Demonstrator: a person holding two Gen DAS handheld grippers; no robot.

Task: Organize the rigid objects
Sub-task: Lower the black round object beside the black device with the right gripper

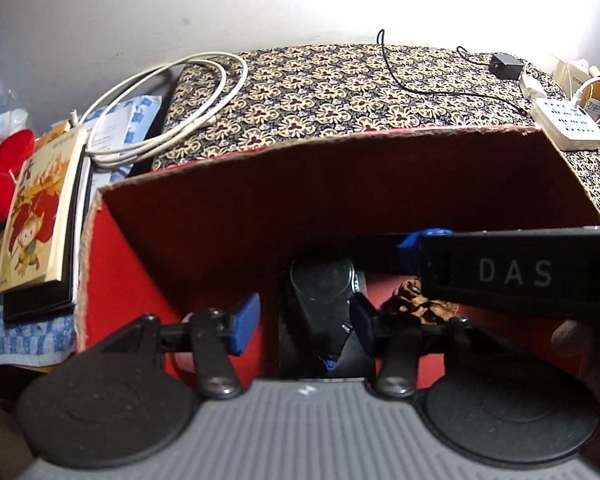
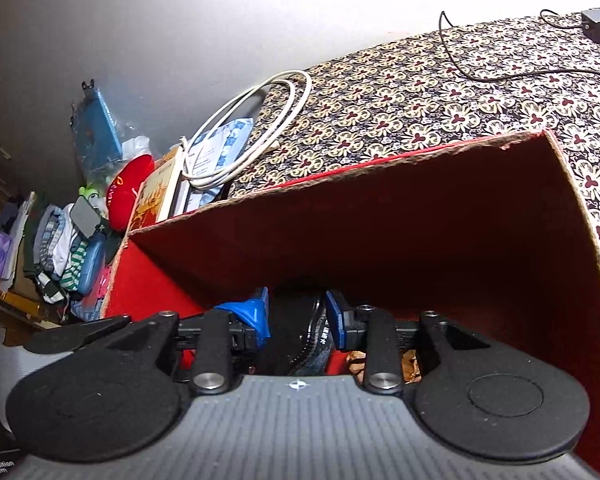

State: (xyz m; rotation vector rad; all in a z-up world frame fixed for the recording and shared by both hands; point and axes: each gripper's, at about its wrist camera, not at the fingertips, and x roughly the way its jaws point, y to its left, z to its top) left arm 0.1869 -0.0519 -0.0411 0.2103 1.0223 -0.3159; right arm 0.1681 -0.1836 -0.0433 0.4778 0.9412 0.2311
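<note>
Floral cloth (image 1: 320,92) under red box (image 1: 260,184) – grey wall behind; both tools agape

Red box (image 2: 440,216) open above; black device (image 1: 320,300) blocks its floor

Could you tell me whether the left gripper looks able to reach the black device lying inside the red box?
Probably yes: the left gripper is open just above the black device in the red box, though the right gripper crowds in from the side.
</note>
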